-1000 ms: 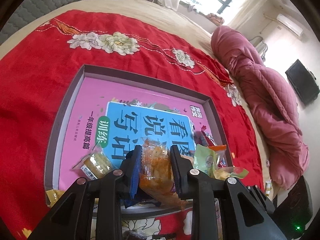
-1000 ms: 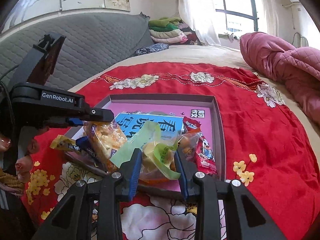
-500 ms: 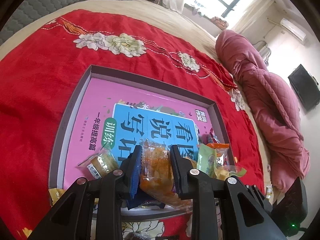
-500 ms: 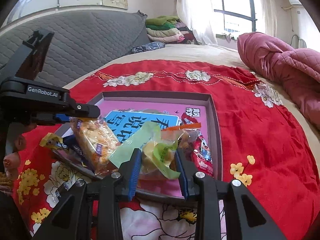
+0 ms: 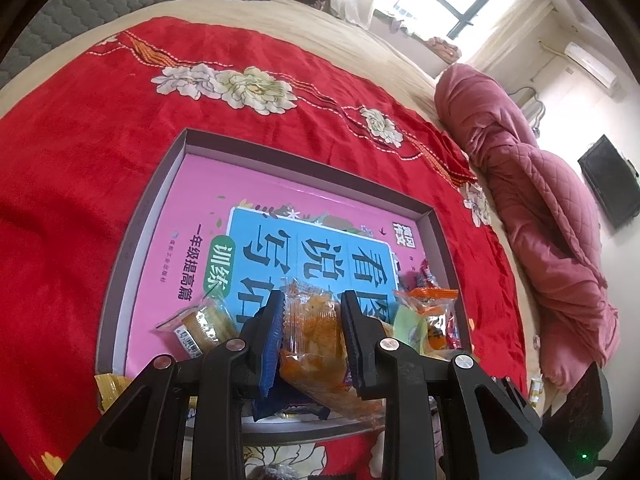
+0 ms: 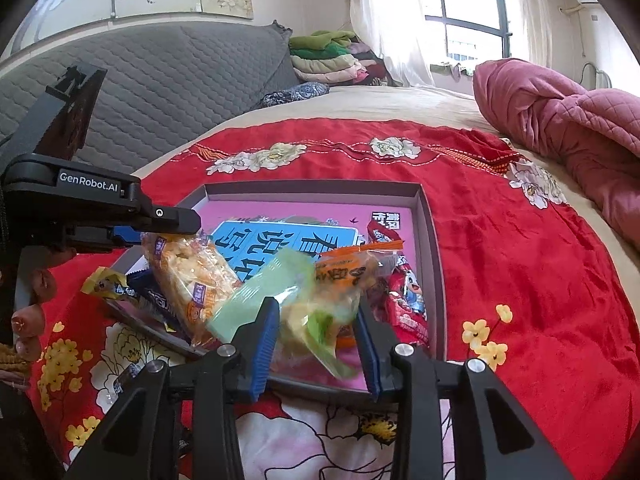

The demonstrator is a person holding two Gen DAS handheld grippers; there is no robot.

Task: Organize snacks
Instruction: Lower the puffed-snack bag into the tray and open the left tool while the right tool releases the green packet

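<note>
A shallow grey box [image 5: 152,216] with a pink and blue book cover as its floor lies on the red bedspread. My left gripper [image 5: 312,320] is shut on an orange cracker packet [image 5: 316,344] over the box's near edge; it also shows in the right wrist view [image 6: 188,276]. My right gripper [image 6: 316,320] has widened around a green and yellow packet [image 6: 308,312], which looks blurred and loose between the fingers. A small cake packet [image 5: 200,324], an orange-topped packet [image 6: 348,268] and a red packet [image 6: 404,296] lie in the box.
A blue wrapper [image 6: 156,296] and a yellow wrapper [image 6: 108,284] lie at the box's near left edge. A pink quilt [image 6: 568,120] is heaped at the right. A grey headboard [image 6: 172,72] and folded clothes [image 6: 328,56] are at the back.
The right gripper's fingers have spread apart and the green and yellow packet has slipped lower between them. The left gripper still holds the orange packet and has drawn slightly back.
</note>
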